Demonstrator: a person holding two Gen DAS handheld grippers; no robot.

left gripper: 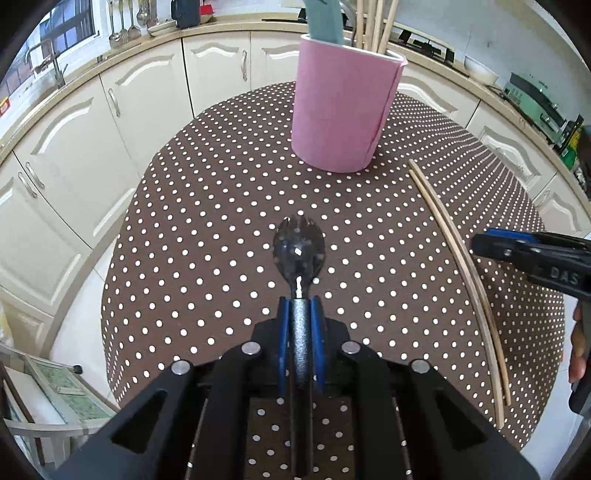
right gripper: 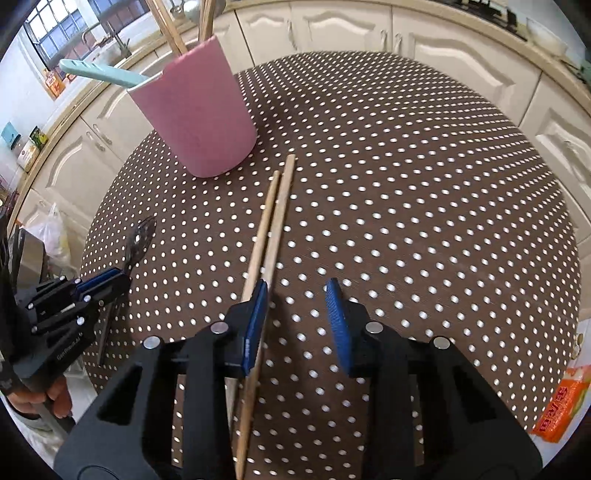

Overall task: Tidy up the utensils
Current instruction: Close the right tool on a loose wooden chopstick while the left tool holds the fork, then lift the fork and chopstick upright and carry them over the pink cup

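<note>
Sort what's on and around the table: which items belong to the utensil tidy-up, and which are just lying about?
Job:
- black spork, clamped in the left gripper
- two wooden chopsticks on the table
- pink holder, already holding utensils
- right gripper, jaws apart

Lying about:
- orange packet
- hanging ladles

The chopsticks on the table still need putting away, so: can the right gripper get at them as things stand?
Probably yes. The right gripper hangs right over the chopsticks with its jaws apart and empty; nothing lies between. The pair sits under its left pad rather than centred, so a small sideways shift looks needed.
</note>
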